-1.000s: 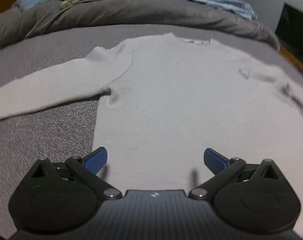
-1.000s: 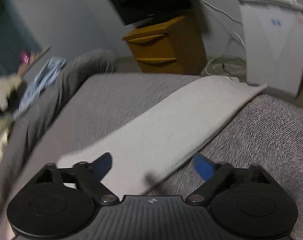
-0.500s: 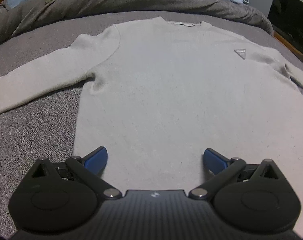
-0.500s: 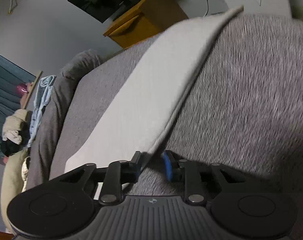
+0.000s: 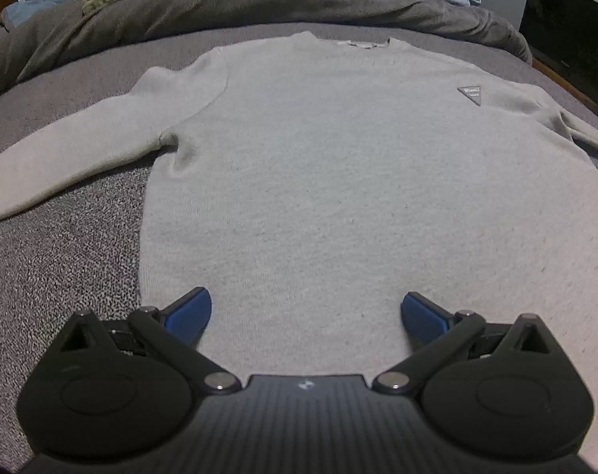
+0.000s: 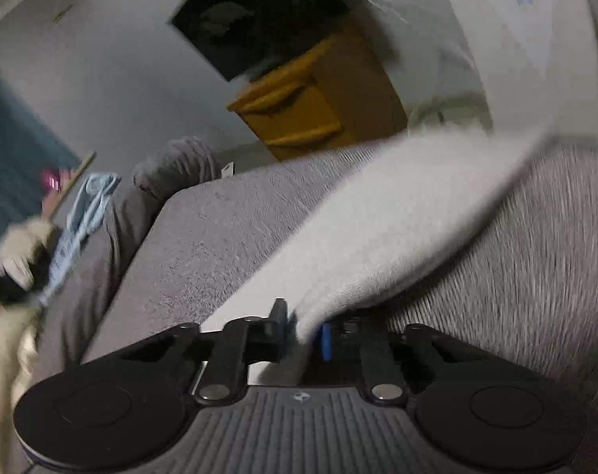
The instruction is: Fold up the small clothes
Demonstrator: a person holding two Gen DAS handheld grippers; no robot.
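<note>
Left tongs (image 5: 306, 312): spread wide, holding nothing, poised over the hem of the grey sweater (image 5: 338, 181). The sweater lies flat, front up, on the bed (image 5: 54, 276). Right tongs (image 6: 303, 333): pinching the sweater's right sleeve (image 6: 397, 213), which rises off the bed. Risk: the pinch sits near the sleeve edge; a fast pull could slip the knit free or drag the body askew. Beyond: rumpled duvet (image 5: 259, 4).

Rumpled duvet (image 5: 259, 4) walls the far side; nightstand (image 6: 311, 98) (blurred, seemingly close) flanks the bed edge.

Pale grey sweater (image 5: 318, 181) on speckled grey blanket (image 5: 62, 260); orange-yellow cabinet (image 6: 318, 91).
</note>
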